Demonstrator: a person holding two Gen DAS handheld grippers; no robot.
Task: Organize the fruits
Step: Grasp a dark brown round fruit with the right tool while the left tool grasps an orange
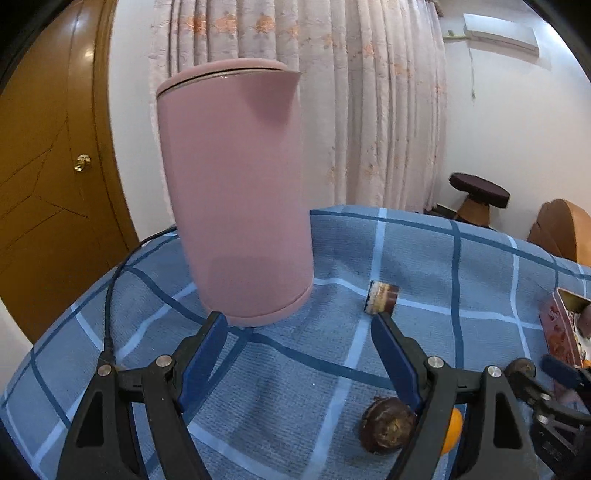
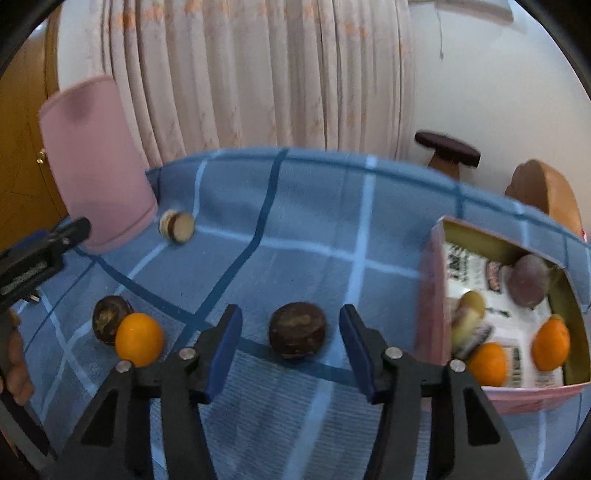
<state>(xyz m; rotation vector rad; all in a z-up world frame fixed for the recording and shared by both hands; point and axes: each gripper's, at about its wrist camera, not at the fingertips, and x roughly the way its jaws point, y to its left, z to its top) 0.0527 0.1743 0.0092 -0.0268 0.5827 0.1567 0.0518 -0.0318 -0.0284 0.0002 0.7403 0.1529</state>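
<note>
wall (image 1: 480, 129): white | curtain (image 1: 369, 110): pale, floral, drawn | door (image 1: 44, 184): brown wood, brass knob | stool (image 1: 479, 190): dark round seat | air conditioner (image 1: 500, 33): high on wall

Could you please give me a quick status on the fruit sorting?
Both grippers open, empty. Right gripper lined up on a dark fruit, not touching. Box to its right holds oranges already. Nothing in the way.
</note>
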